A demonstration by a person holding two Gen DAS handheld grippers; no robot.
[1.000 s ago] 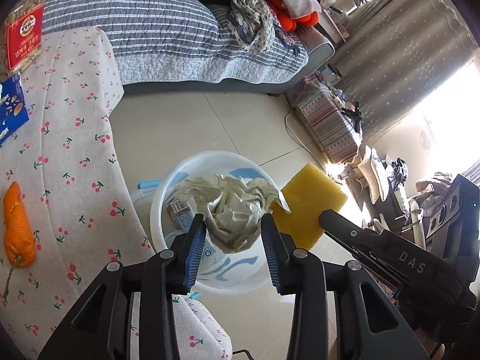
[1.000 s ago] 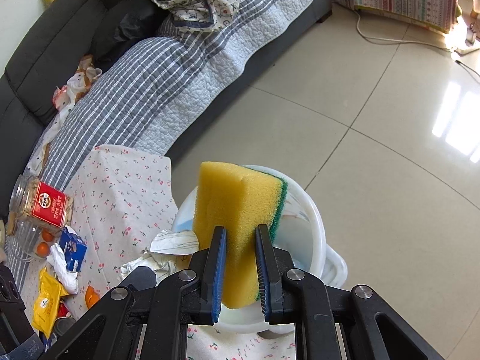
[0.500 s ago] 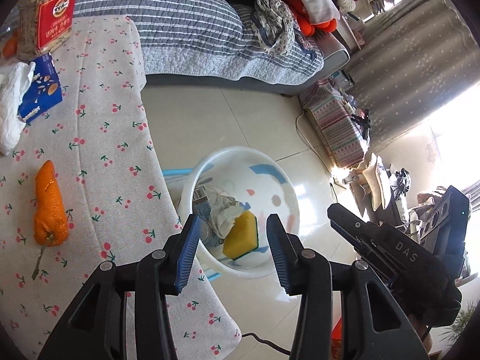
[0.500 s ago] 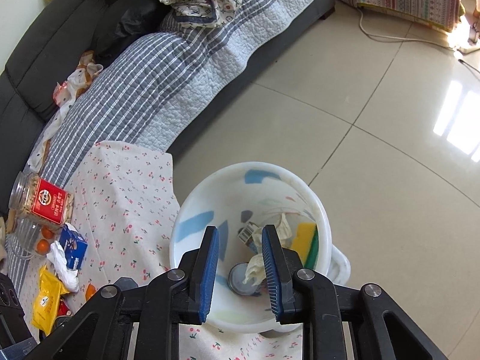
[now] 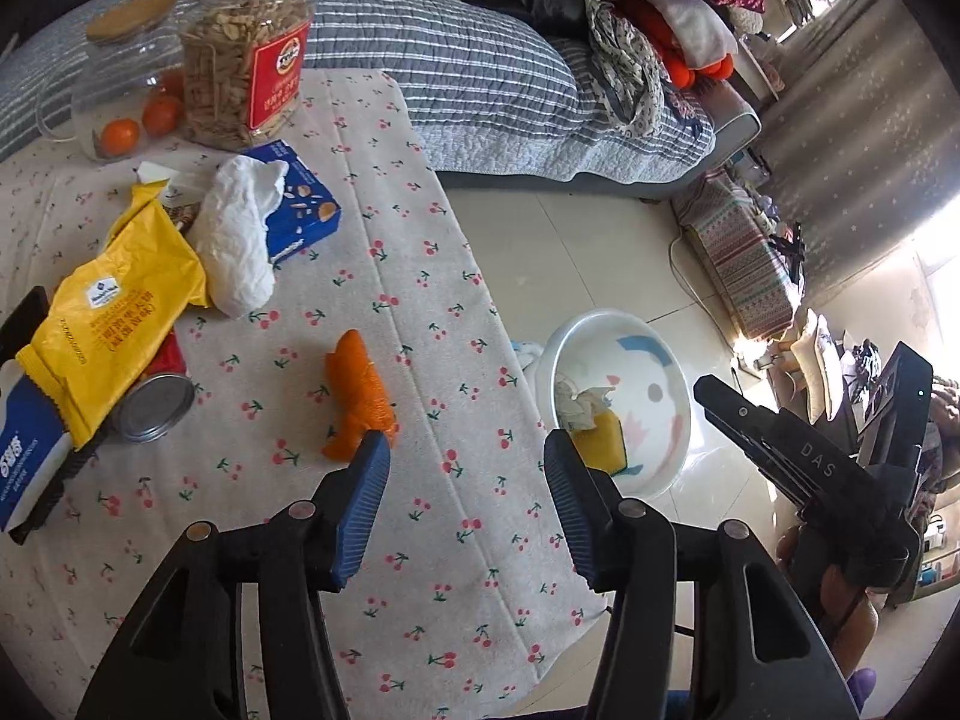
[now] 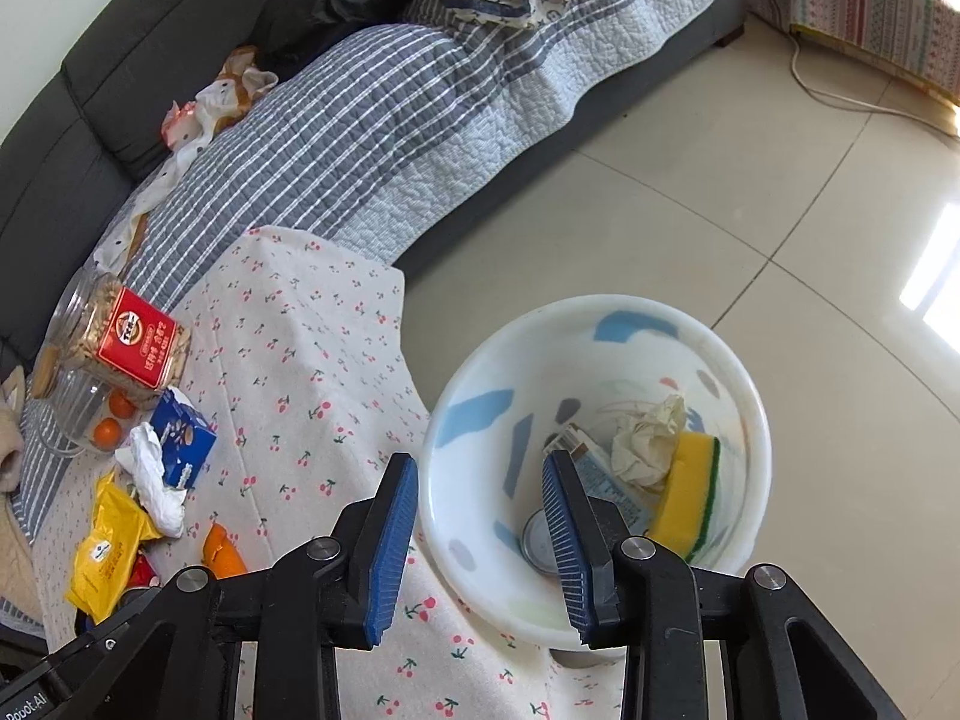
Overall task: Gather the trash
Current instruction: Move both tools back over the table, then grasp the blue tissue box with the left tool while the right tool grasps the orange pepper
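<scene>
Both our grippers empty, fingers just opening: left gripper [image 5: 467, 477] over the table [image 5: 456, 540] near the orange peel [image 5: 359, 399], probably next; right gripper [image 6: 479, 525] above the basin [image 6: 757, 420].

Sunlit tiled floor [image 6: 750, 192], grey sofa [image 6: 150, 60]

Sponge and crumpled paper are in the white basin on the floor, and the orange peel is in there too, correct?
Not the peel. The left wrist view shows the orange peel lying on the cherry-print tablecloth; the sponge and crumpled paper are in the white basin.
</scene>
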